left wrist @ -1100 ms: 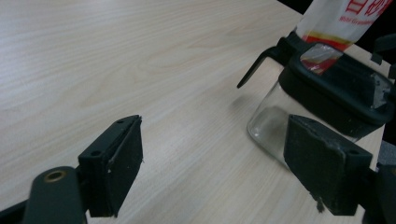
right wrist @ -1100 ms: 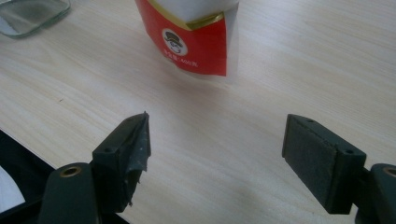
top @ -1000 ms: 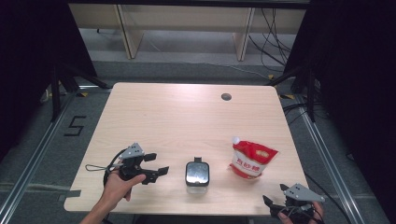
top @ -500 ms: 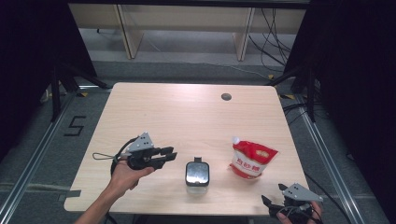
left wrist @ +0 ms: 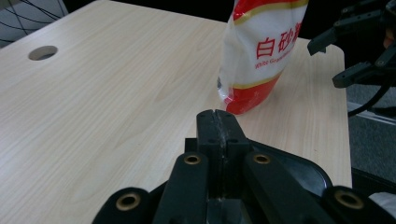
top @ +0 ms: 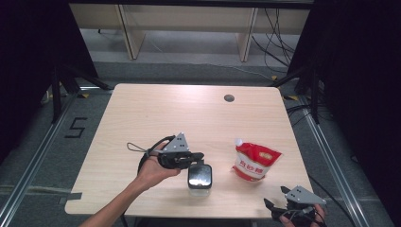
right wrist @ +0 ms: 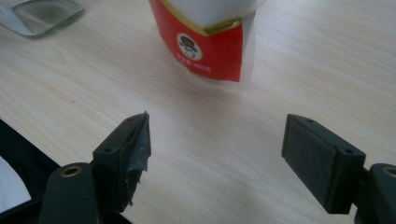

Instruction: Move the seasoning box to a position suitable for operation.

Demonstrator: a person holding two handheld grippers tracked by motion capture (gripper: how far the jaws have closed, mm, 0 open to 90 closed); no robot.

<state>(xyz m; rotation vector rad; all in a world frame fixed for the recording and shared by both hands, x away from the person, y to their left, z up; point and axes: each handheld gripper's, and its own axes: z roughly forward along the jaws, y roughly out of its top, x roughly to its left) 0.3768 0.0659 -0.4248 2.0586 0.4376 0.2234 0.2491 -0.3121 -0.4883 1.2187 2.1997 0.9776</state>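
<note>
Glass jar [top: 200, 177] empty, red-white sugar pouch [top: 255, 160] upright nearby

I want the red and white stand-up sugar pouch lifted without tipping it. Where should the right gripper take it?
Judging by its pose, grip the red and white sugar pouch across its flatter upper part below the spout, coming level from the near right, where the open right gripper waits. The base is bulged and it leans a little, so a low pinch would likely slip.
</note>
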